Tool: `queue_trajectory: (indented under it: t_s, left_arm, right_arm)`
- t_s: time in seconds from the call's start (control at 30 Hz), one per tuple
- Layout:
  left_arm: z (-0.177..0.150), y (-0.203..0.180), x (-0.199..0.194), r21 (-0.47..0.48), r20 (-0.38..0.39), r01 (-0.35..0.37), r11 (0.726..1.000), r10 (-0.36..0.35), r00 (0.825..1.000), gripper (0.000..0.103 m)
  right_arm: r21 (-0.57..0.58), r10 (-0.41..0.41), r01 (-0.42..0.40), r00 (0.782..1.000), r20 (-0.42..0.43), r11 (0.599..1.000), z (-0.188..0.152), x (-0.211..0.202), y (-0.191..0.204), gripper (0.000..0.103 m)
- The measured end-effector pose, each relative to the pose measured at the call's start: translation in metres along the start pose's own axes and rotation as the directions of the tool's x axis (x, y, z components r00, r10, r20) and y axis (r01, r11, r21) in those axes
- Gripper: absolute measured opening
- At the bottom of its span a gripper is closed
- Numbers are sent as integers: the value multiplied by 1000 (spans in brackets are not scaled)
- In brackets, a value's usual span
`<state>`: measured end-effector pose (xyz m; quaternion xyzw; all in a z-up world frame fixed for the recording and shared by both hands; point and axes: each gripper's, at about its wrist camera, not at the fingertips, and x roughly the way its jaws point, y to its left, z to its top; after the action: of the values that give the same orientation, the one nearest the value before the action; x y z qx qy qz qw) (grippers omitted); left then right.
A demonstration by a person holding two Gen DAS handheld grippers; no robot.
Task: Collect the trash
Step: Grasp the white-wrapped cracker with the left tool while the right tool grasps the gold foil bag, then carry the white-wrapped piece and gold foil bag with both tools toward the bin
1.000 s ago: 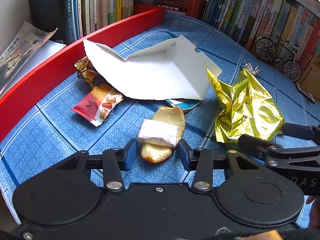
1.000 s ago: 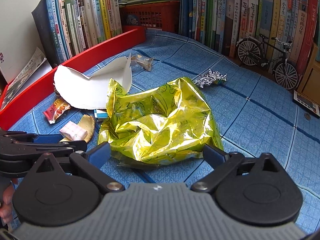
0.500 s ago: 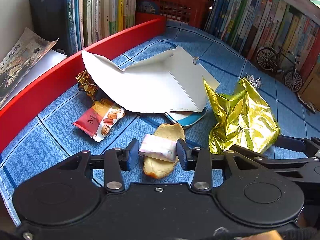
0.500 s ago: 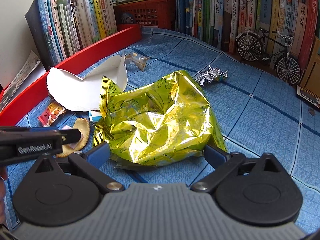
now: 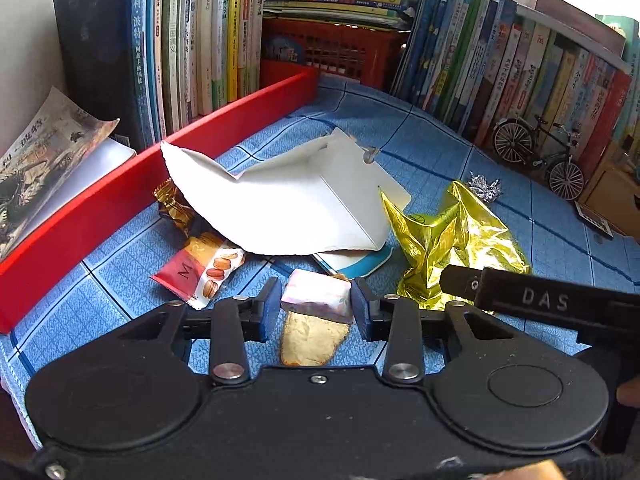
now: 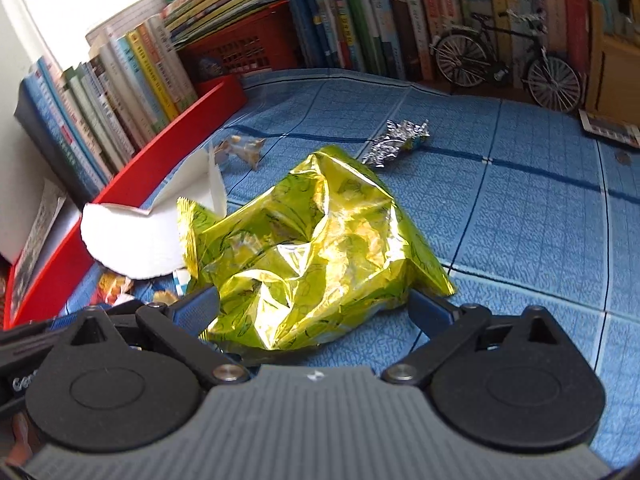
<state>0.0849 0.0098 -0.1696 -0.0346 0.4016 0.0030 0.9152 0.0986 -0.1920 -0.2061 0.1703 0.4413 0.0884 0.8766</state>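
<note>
Blue checked cloth (image 5: 460, 168) covers a desk backed by rows of upright books (image 5: 192, 48) and a red crate (image 5: 336, 50); a red tray wall (image 5: 100, 204) runs along the left side.

Left gripper (image 5: 315, 308): jaws narrow and closing on a small pink-and-white wrapped sweet (image 5: 316, 298), both blue pads against its ends. Tan cracker (image 5: 310, 338) directly beneath the sweet; whether the two touch cannot be told.

Right gripper (image 6: 310, 312): jaws wide, straddling the near edge of a crumpled gold foil bag (image 6: 316, 252); pads look to be just clear of the foil, though the picture is blurred.

Other litter on the cloth:
- torn white card (image 5: 288, 200), raised and folded, beyond the sweet
- red biscuit wrapper (image 5: 198, 272), partly under the card
- brown foil wrapper (image 5: 172, 208), near the tray wall
- silver foil scrap (image 6: 396, 142), beyond the gold bag

Model bicycle (image 5: 536, 156) stands against the books, far right.
</note>
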Motion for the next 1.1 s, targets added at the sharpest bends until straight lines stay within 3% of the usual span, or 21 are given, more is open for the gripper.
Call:
queue_trajectory:
  t_s: [0.1, 0.17, 0.23, 0.27, 0.3, 0.7, 1.1]
  left_arm:
    - [2, 3, -3, -12, 3, -10, 1000, 10, 1000, 36]
    - [4, 5, -5, -17, 5, -15, 1000, 15, 1000, 36]
    - [5, 6, -8, -15, 11, -21, 1000, 22, 1000, 36]
    - [6, 6, -9, -14, 13, -24, 1000, 25, 1000, 36]
    - [7, 7, -11, -14, 15, -28, 1000, 28, 999, 36]
    - [2, 21, -44, -58, 46, -69, 996, 71, 996, 36]
    - [-36, 58, -117, -99, 61, -105, 990, 111, 992, 36]
  right_arm:
    - [83, 9, -8, 1000, -13, 997, 4, 6, -6, 91]
    - [107, 14, -13, 1000, -9, 994, 10, 7, -6, 74]
    - [128, 8, -5, 1000, -21, 992, 14, 9, -6, 43]
    - [133, 6, -2, 1000, -28, 991, 16, 10, -7, 38]
    - [136, 11, -7, 999, -30, 991, 17, 9, -7, 26]
    - [48, 29, -30, 999, 19, 998, 17, -33, 3, 20]
    - [-32, 40, -38, 997, 60, 999, -18, -87, 36, 18]
